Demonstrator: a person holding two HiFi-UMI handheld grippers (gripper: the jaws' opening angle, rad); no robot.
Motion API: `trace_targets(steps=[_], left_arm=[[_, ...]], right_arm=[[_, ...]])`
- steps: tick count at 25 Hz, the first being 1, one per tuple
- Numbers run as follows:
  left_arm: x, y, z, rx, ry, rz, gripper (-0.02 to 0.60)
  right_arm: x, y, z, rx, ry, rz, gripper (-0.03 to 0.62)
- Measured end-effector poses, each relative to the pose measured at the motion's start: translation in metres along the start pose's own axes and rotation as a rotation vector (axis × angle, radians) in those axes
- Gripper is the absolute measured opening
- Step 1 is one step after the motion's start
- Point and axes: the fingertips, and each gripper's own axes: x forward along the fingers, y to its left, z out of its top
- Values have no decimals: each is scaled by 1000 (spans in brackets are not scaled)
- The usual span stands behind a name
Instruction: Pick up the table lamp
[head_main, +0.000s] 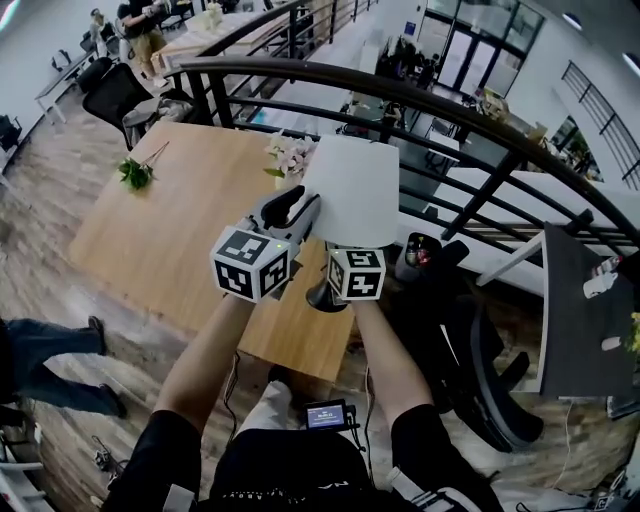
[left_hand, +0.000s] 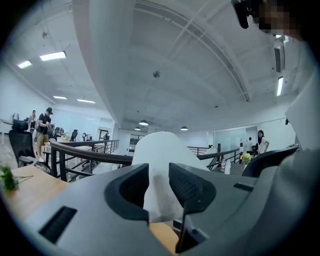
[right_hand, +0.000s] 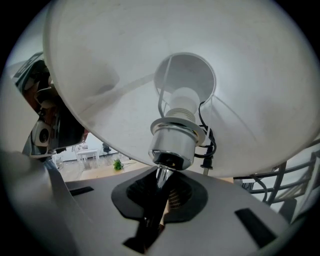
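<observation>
A wooden table (head_main: 150, 230) stands beside a black railing (head_main: 420, 100) in a bright open office. The table lamp (head_main: 352, 190), with a white shade (left_hand: 160, 150) and a chrome stem (right_hand: 161, 176), is over the table's near right corner. The right gripper (right_hand: 159, 192) is clamped on the stem just under the socket. The left gripper (left_hand: 159, 187) has its jaws wide around the shade's side, seemingly pressing it.

A wooden table (head_main: 150, 240) stands on a plank floor (head_main: 40, 190) beside a curved black railing (head_main: 400, 100). A black chair (head_main: 115, 92) sits beyond. Windows (head_main: 480, 45) line the far wall, and strip lights (left_hand: 52, 56) glow overhead.
</observation>
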Motion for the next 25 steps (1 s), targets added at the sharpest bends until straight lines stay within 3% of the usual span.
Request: trace_targets(steps=[15,25], left_arm=[[-71,-52,38,12,-38,95,124],[-142,-82,34,10,-43,79,124]], right_arm=[[-81,46,26,-12,12,69,52],[-136,100,8,-2,29,77,52]])
